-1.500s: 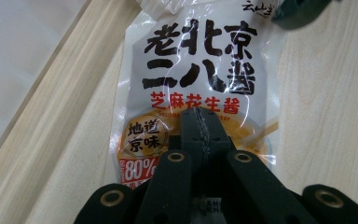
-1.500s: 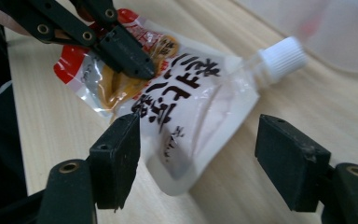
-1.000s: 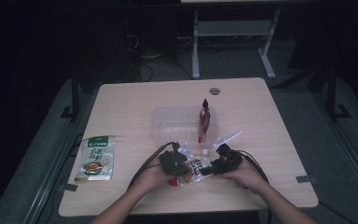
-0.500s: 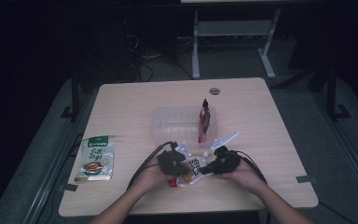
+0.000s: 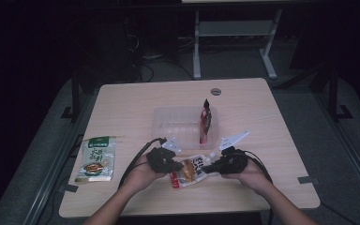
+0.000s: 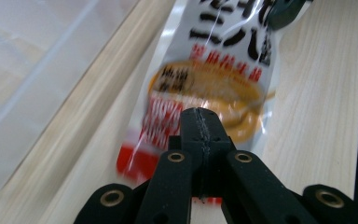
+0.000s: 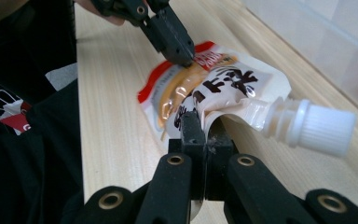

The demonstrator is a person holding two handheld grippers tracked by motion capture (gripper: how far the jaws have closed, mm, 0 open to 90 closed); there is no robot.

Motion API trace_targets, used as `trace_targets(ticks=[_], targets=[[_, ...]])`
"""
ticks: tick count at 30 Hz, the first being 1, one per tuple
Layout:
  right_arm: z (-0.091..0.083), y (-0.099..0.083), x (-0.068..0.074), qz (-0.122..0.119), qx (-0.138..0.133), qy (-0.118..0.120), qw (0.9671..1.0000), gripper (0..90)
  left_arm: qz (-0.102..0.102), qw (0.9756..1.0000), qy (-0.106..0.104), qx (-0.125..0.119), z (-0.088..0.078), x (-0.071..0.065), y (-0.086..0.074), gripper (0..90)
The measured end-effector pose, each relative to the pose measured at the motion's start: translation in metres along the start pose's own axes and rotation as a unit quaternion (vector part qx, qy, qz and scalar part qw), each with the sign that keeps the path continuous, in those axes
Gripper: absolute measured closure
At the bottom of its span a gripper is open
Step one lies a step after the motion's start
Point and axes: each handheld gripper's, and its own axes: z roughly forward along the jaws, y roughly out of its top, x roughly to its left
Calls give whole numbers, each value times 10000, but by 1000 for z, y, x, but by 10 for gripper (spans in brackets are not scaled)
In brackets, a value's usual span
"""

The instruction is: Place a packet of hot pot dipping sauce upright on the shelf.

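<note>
Compared with the earlier high views, both hands have edged up a little and the right gripper [image 5: 209, 167] has just been closing its jaws, which now pinch the upper edge of the spouted pouch [image 5: 190, 171] beside its white screw cap [image 7: 324, 129]. Left gripper [image 5: 177, 165]: jaws clenched on the opposite, red-printed bottom edge of the same pouch, as its own view shows [image 6: 200, 123].

Taking the clear plastic tray [image 5: 168, 123] as landmark, the pouch lies just in front of the tray's near wall, on the person's side, stretched between the two grippers. Whether it is clear of the wooden table [image 5: 131, 101] or just resting on it cannot be told. A red sachet [image 5: 205, 121] stands upright inside the tray at its right end. A green packet [image 5: 96, 158] lies well to the left of the tray, near the table's left edge.

Handling, as judged: the pouch is a soft, glossy film pack with a yielding filling, probably light. Its skin buckles under the right jaws, so it will sag between two end grips and may slip if held by the belly. Best holds are the flat sealed margins, or the stiff neck under the cap, where the jaws meet firm material. Squeezing the filled middle risks straining the seams.
</note>
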Motion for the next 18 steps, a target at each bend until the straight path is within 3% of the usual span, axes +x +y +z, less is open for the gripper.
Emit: trace_targets(ticks=[9,10,11,18], targets=[[-10,4,5,-165,-239,89,9995,895,50,10000,66,-46,-9,2,-3,899],[-11,4,6,-159,-278,86,9994,895,-13,10000,44,-80,-7,0,-2,899],[-12,5,6,-187,-331,95,9992,895,76,10000,39,-10,-7,0,-2,899],[-18,8,12,-220,-612,310,9974,895,89,9999,12,-68,2,-6,2,899]])
